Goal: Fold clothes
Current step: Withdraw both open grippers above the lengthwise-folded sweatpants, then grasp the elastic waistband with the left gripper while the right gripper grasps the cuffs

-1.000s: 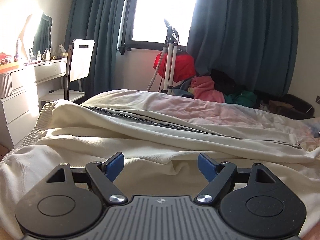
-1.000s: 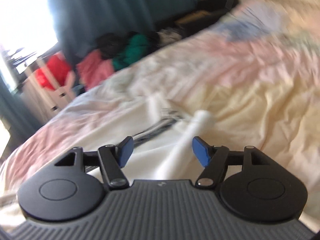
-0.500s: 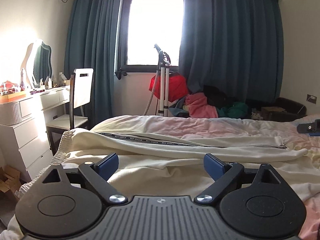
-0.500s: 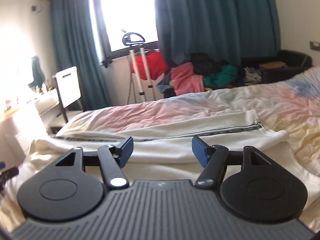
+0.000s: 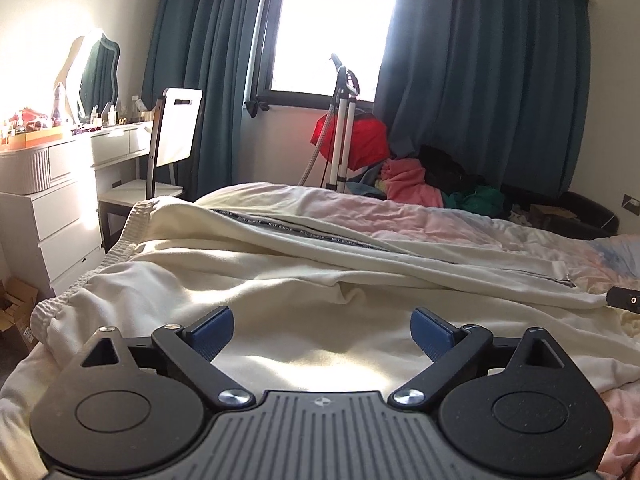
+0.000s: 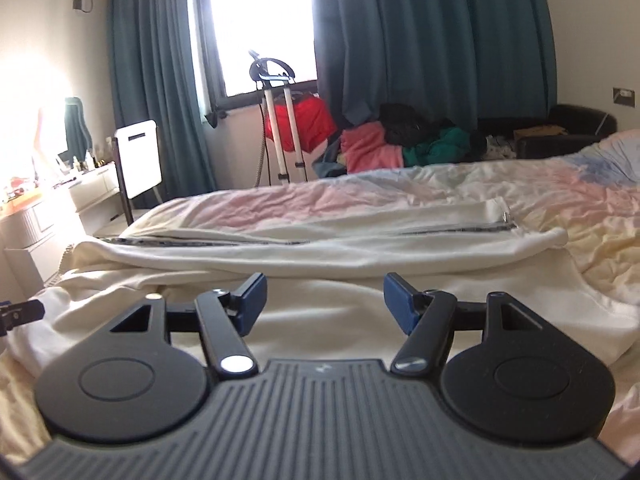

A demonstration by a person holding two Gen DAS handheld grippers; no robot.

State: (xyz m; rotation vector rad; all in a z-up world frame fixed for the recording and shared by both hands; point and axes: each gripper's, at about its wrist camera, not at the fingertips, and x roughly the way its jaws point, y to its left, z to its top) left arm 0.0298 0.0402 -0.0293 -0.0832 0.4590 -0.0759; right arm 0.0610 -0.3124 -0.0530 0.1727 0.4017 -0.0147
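left gripper (image 5: pixel 322 328) jaws wider than before; right gripper (image 6: pixel 324 300) swung level, now faces cream trousers (image 6: pixel 320 248), sharp.

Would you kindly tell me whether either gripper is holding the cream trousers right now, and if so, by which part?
Nothing is held. The left gripper and right gripper both hover open over the cream trousers, with no fabric between the jaws.

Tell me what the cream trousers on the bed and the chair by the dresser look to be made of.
Cream trousers: soft, thick knit, probably cotton fleece, matte; it drapes in rounded folds, has a gathered elastic waistband and a printed tape down the side. Chair: smooth white back panel, likely painted wood or plastic, on a dark frame; which, the pictures leave open.
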